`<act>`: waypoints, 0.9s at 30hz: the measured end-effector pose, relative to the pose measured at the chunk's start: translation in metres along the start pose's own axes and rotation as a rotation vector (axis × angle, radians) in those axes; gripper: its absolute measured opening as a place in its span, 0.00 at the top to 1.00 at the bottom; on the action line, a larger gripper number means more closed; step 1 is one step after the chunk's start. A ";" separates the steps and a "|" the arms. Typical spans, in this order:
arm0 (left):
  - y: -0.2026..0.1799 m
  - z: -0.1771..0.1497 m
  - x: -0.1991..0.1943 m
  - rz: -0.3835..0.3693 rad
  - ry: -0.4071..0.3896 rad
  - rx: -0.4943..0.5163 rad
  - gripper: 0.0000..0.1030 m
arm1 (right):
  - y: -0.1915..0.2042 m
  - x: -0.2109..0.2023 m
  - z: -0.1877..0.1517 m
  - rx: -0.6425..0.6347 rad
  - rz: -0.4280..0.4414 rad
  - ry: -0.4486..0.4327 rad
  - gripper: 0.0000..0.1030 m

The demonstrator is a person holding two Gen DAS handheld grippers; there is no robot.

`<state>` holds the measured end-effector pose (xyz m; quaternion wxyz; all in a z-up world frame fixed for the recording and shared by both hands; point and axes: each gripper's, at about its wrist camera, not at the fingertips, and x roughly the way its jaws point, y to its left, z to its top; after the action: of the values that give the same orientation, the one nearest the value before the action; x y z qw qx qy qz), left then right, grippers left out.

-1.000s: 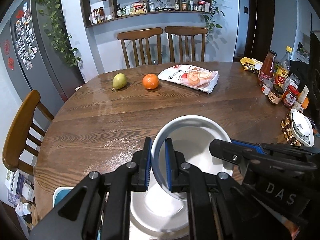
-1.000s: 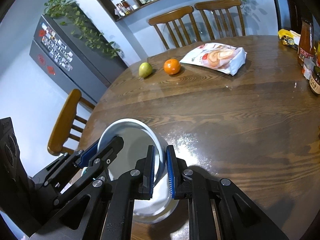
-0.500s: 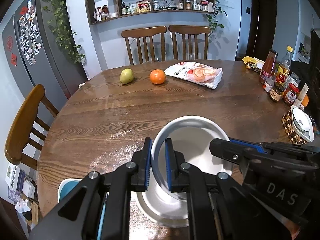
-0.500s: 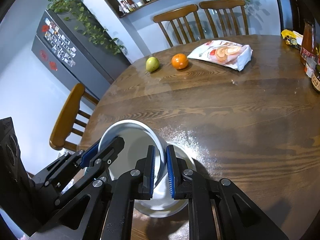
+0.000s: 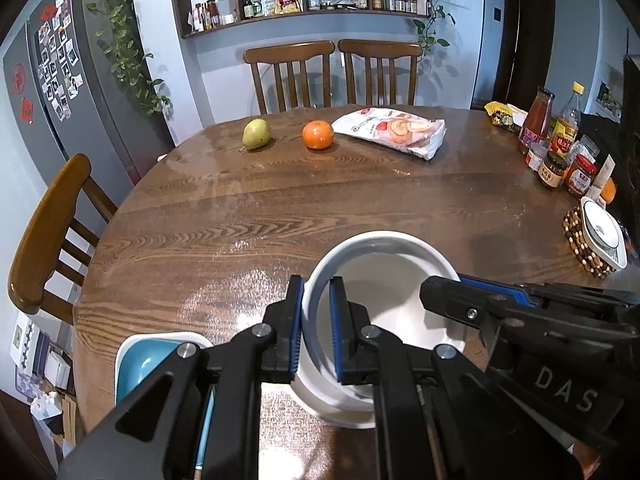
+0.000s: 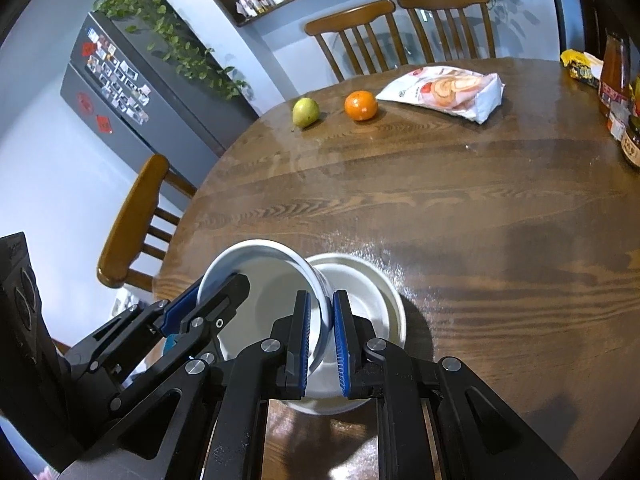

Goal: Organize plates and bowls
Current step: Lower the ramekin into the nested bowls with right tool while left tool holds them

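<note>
Both fingers clamped on white bowl (image 6: pixel 268 292) rim, opposite sides. Keep level, centre over plate (image 6: pixel 372 292), lower together, release simultaneously.

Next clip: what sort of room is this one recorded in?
Most likely a home dining area or eat-in kitchen. A round wooden table with wooden dining chairs fills the view, a grey fridge covered in photos stands to the left, and wall shelves hold jars and bottles.
</note>
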<state>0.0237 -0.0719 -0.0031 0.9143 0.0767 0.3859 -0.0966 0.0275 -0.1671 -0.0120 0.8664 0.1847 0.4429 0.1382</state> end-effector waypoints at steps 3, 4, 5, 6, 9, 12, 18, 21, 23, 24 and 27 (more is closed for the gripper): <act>0.000 -0.003 0.002 -0.002 0.013 -0.001 0.91 | 0.000 0.003 -0.004 0.005 -0.001 0.012 0.85; 0.001 -0.004 0.003 -0.003 0.019 -0.002 0.91 | 0.000 0.004 -0.005 0.006 -0.002 0.016 0.85; 0.001 -0.006 0.003 -0.003 0.022 -0.002 0.91 | -0.001 0.005 -0.007 0.007 -0.003 0.020 0.85; 0.002 -0.007 0.004 -0.004 0.027 -0.003 0.91 | -0.001 0.006 -0.007 0.007 -0.004 0.022 0.85; 0.001 -0.010 0.007 -0.005 0.038 -0.005 0.91 | -0.003 0.010 -0.010 0.011 -0.005 0.035 0.85; 0.001 -0.013 0.011 -0.007 0.054 -0.007 0.91 | -0.004 0.013 -0.011 0.015 -0.008 0.045 0.85; 0.001 -0.017 0.017 -0.010 0.075 -0.012 0.91 | -0.009 0.020 -0.014 0.025 -0.011 0.061 0.85; 0.001 -0.019 0.021 -0.011 0.090 -0.012 0.91 | -0.011 0.024 -0.015 0.030 -0.013 0.073 0.85; 0.001 -0.020 0.024 -0.015 0.103 -0.014 0.91 | -0.012 0.027 -0.016 0.034 -0.016 0.082 0.85; 0.001 -0.021 0.025 -0.016 0.108 -0.013 0.91 | -0.012 0.029 -0.016 0.034 -0.017 0.086 0.85; 0.001 -0.021 0.029 -0.017 0.123 -0.011 0.91 | -0.014 0.032 -0.017 0.039 -0.020 0.097 0.85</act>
<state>0.0294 -0.0696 -0.0381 0.8884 0.0743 0.4424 -0.0974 0.0331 -0.1631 -0.0501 0.8414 0.1900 0.4890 0.1298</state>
